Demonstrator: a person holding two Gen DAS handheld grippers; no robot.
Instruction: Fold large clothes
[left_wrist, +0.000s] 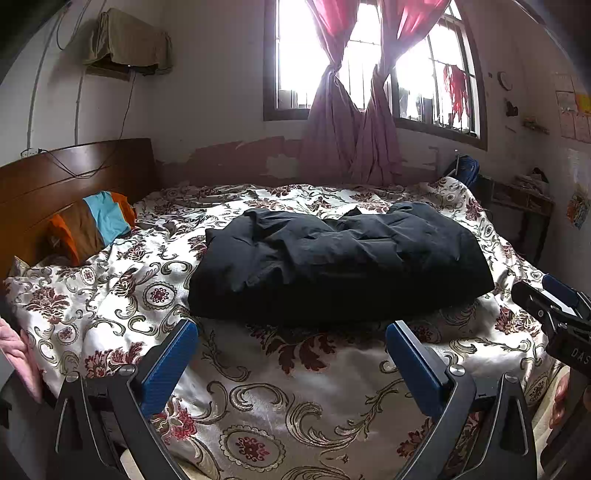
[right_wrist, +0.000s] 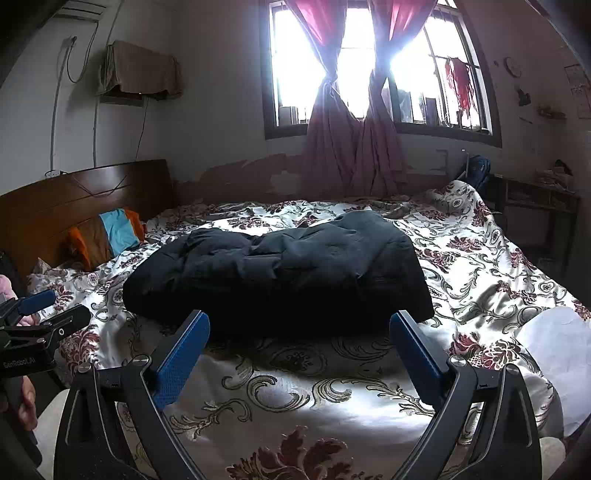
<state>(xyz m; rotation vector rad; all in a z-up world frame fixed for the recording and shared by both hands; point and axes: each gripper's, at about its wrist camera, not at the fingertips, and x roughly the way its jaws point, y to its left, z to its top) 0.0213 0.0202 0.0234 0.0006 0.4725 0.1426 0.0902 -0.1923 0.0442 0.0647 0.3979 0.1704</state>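
A black padded jacket (left_wrist: 340, 258) lies folded into a thick rectangular bundle in the middle of the bed; it also shows in the right wrist view (right_wrist: 280, 273). My left gripper (left_wrist: 291, 332) is open and empty, held above the bedspread just in front of the bundle's near edge. My right gripper (right_wrist: 299, 325) is open and empty, also just short of the bundle's near edge. The right gripper appears at the right edge of the left wrist view (left_wrist: 554, 302), and the left gripper at the left edge of the right wrist view (right_wrist: 48, 310).
The bed is covered by a white floral bedspread (left_wrist: 295, 398). A striped orange, brown and blue pillow (left_wrist: 96, 225) leans on the wooden headboard (left_wrist: 74, 173). A curtained window (left_wrist: 369, 74) is behind the bed. A shelf (left_wrist: 524, 203) stands at the right.
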